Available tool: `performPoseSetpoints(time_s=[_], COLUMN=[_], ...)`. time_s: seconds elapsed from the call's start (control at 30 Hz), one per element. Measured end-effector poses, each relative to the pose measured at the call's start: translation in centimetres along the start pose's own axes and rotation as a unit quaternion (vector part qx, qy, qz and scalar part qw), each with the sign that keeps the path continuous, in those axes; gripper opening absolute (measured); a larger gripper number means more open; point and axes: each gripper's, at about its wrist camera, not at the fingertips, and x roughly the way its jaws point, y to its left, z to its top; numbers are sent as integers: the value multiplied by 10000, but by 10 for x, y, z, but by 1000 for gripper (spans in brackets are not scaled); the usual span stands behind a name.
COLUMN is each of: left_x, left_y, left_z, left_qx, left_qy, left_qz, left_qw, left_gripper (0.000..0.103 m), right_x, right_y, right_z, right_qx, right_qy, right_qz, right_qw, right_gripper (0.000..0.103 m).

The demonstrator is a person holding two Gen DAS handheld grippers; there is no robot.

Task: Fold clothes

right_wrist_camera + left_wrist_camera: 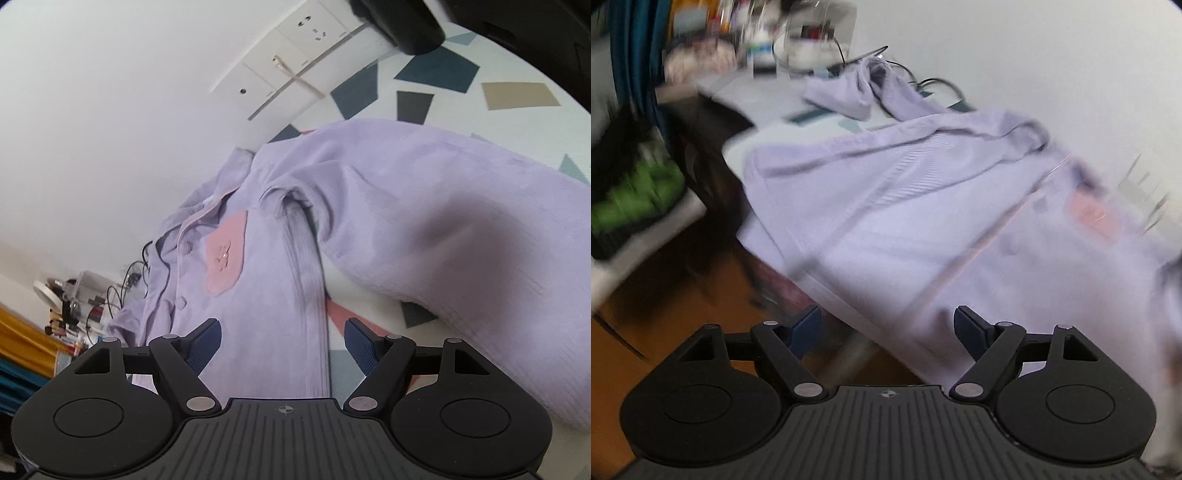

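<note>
Holding both grippers above the desk | lilac shirt spread flat, hem at near desk edge, one sleeve folded back | my left gripper jaws apart, empty | my right gripper jaws apart over shirt side, not gripping.

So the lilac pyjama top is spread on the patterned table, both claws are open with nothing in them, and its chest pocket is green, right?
Not quite: the chest pocket is pink, not green, as the right wrist view shows. The rest holds: the lilac pyjama top lies spread on the patterned table, and the left claw and right claw are both open and empty.
</note>
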Motion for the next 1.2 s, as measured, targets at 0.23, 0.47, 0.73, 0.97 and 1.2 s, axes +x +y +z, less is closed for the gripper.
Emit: performPoseSetpoints(time_s=[0.23, 0.47, 0.73, 0.97, 1.2], left_x=[-12, -3, -24, 5, 41], left_y=[-28, -91, -202, -281, -300], left_z=[-67, -125, -140, -146, -149], left_qx=[-378, 19, 1792, 2765, 2959], left_qy=[941, 1285, 359, 284, 612], left_qz=[-1843, -1616, -607, 340, 1084], left_qw=[9776, 9785, 9813, 9600, 9471], left_gripper=[92, 92, 92, 92, 92], right_x=[-18, -23, 6, 30, 46], right_y=[-17, -39, -44, -52, -63], right_z=[25, 57, 73, 77, 67], right_qx=[-186, -683, -2799, -3563, -4340], right_qy=[-387, -667, -361, 273, 492], right_qz=[-618, -1425, -1843, -1090, -1063], right_qw=[9972, 9852, 9415, 9276, 8933], right_gripper=[71, 90, 102, 102, 76])
